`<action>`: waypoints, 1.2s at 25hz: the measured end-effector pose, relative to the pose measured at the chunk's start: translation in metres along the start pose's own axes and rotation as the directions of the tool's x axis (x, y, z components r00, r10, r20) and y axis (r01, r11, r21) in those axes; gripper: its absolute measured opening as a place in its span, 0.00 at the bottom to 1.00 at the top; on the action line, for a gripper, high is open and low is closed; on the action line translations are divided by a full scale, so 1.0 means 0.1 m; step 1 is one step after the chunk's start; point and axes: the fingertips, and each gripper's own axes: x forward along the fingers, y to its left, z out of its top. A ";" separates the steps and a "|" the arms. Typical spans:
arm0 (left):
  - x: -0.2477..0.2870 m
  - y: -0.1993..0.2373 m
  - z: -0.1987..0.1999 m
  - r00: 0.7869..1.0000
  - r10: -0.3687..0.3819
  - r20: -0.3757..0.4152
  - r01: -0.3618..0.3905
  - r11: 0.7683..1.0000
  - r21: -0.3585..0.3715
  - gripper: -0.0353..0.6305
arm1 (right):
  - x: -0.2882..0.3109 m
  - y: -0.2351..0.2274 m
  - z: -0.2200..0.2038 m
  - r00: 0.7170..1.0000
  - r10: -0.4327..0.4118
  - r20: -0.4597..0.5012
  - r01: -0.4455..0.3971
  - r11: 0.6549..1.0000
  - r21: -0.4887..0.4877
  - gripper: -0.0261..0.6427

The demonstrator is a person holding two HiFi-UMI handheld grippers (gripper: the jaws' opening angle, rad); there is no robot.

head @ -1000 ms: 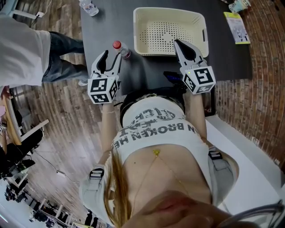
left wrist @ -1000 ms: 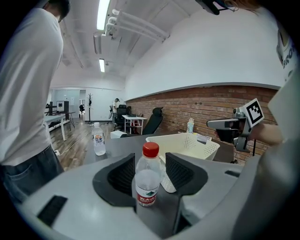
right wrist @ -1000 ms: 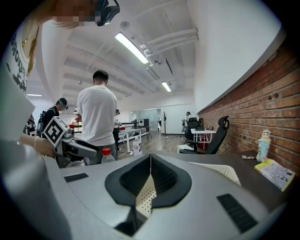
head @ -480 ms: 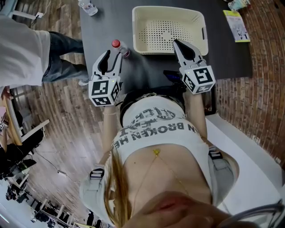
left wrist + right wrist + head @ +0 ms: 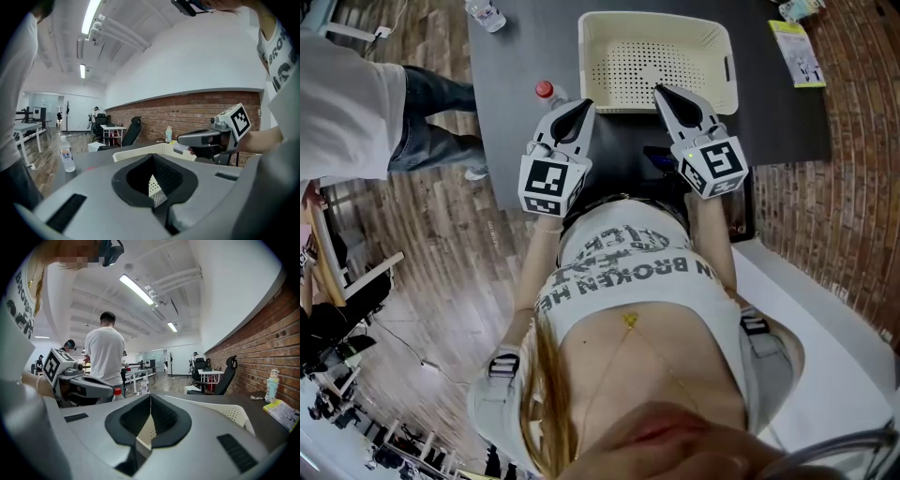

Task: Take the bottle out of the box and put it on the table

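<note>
Red-capped bottle (image 5: 549, 95) stands on the desk (image 5: 516, 75) near its left edge, beside the empty box (image 5: 584, 56); left tool (image 5: 578, 109) and right tool (image 5: 664, 92), both pressed together and empty, hover close, so a sideways swing could topple it.

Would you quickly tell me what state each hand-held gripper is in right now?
Left hand-held gripper: closed, empty.
Right hand-held gripper: closed, empty.
</note>
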 end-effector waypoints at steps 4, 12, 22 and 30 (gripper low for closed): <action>0.09 -0.08 0.24 0.998 -0.020 0.054 0.019 1.000 0.016 0.06 | 0.04 0.12 0.11 0.999 0.032 0.026 -0.032 0.999 -0.023 0.05; 0.12 -0.15 0.78 0.987 -0.031 0.155 0.024 0.999 0.045 0.06 | 0.10 0.30 0.53 0.991 0.085 0.105 -0.078 0.995 -0.065 0.05; 0.10 -0.14 0.99 0.986 -0.013 0.167 0.004 0.998 0.056 0.06 | 0.12 0.42 0.82 0.977 0.135 0.166 -0.124 0.990 -0.072 0.05; 0.10 -0.14 0.98 0.986 -0.018 0.166 0.009 0.998 0.055 0.06 | 0.15 0.42 0.79 0.982 0.127 0.142 -0.118 0.990 -0.075 0.05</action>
